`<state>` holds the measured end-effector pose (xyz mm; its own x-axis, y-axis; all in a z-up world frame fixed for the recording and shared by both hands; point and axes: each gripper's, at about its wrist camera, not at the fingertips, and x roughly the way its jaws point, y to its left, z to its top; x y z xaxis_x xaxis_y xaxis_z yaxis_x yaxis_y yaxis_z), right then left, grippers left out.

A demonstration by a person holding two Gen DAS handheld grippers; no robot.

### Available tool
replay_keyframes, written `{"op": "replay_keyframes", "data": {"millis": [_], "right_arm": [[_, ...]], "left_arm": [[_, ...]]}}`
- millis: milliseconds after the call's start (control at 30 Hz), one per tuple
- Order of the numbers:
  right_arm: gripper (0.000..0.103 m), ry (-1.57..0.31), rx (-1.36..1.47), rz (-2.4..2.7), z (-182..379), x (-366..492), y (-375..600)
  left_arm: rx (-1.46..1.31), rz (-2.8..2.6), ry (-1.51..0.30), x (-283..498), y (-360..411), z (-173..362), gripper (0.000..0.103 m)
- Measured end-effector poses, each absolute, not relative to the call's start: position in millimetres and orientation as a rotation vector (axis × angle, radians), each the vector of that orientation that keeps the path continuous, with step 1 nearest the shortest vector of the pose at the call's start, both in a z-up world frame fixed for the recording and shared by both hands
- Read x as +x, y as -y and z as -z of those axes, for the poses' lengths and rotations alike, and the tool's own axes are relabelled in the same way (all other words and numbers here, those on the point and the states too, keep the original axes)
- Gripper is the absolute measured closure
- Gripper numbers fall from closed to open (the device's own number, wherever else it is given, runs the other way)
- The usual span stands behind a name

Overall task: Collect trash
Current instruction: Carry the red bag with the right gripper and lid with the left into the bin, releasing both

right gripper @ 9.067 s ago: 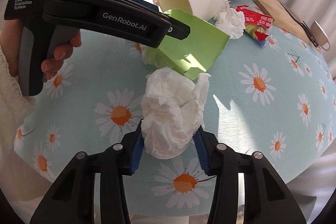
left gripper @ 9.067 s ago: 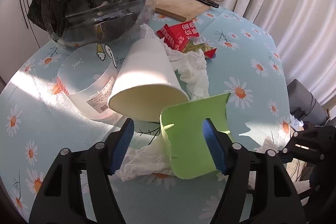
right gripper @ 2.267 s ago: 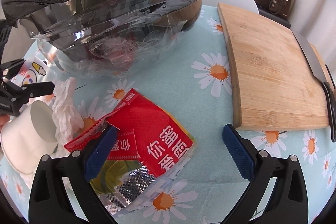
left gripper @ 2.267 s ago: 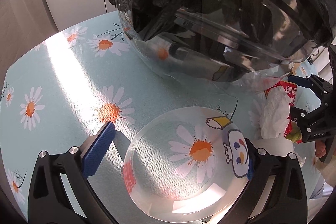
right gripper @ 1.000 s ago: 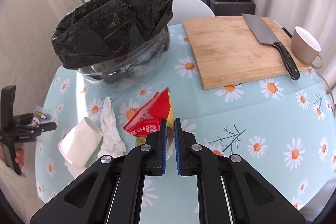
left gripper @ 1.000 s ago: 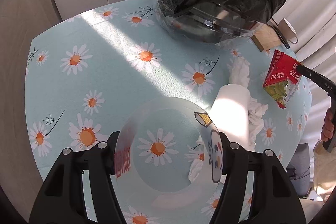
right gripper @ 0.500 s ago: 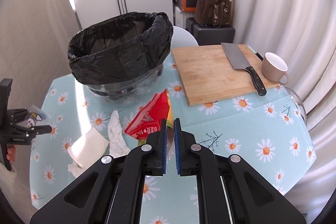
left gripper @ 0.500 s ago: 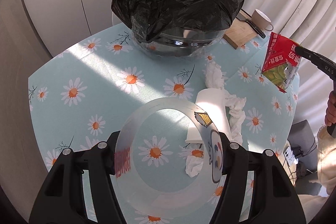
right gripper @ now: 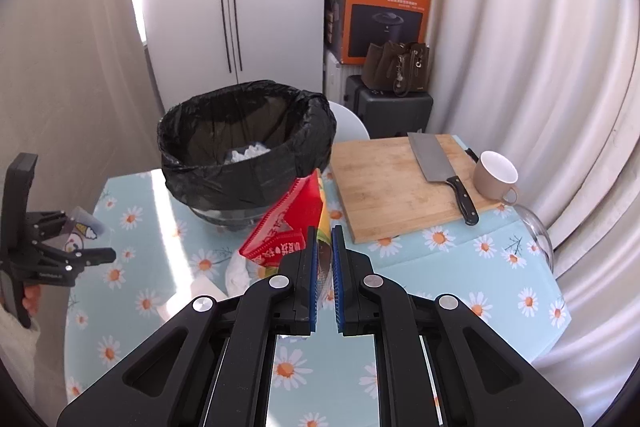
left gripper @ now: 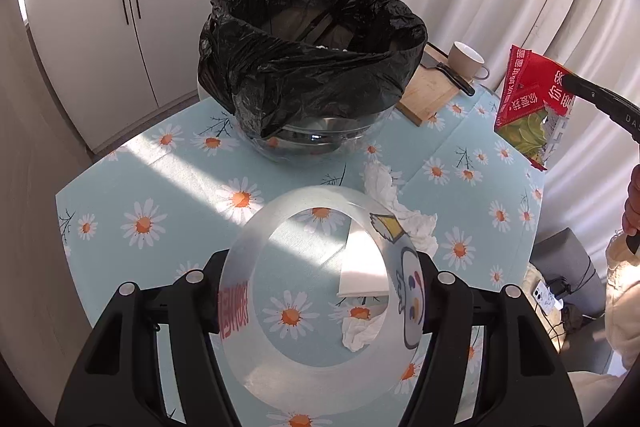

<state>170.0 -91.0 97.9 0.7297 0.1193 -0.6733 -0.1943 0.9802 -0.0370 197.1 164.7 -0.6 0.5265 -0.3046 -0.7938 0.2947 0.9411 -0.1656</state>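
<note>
My left gripper (left gripper: pixel 320 279) is shut on a clear plastic cup (left gripper: pixel 248 267) with a cartoon print, held high above the table. My right gripper (right gripper: pixel 323 239) is shut on red snack wrappers (right gripper: pixel 292 223), also raised; they show in the left wrist view (left gripper: pixel 528 99) at the right. A glass bowl lined with a black trash bag (left gripper: pixel 312 67) (right gripper: pixel 248 147) stands at the table's far side, with white tissue inside. A white paper cup (left gripper: pixel 364 263) lies on its side among crumpled tissues (left gripper: pixel 384 183) on the daisy tablecloth (left gripper: pixel 160 187).
A wooden cutting board (right gripper: pixel 392 183) with a cleaver (right gripper: pixel 440 171) and a beige mug (right gripper: pixel 496 175) sit at the back right. White cabinets, curtains and an orange box (right gripper: pixel 384 7) stand behind the table. A glass dome (right gripper: pixel 536 231) is at the table's right edge.
Both grippers have risen further above the table with their loads. The trash bag's opening now shows from above in both views.
</note>
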Motion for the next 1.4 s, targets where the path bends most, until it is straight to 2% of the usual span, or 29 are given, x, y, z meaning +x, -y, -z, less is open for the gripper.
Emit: {"op": "replay_keyframes", "data": {"millis": [433, 767, 1400], "right_arm": [[0.097, -0.616, -0.222, -0.209, -159, 198, 55], [0.097, -0.552, -0.185, -0.309, -188, 247, 41], [0.097, -0.583, -0.144, -0.407, -167, 336, 40]], "left_arm": [[-0.076, 0.278, -0.938, 224, -182, -31, 0.039], [-0.085, 0.234, -0.901, 260, -193, -63, 0.039], [-0.059, 0.332, -0.896, 341, -159, -84, 0.039]]}}
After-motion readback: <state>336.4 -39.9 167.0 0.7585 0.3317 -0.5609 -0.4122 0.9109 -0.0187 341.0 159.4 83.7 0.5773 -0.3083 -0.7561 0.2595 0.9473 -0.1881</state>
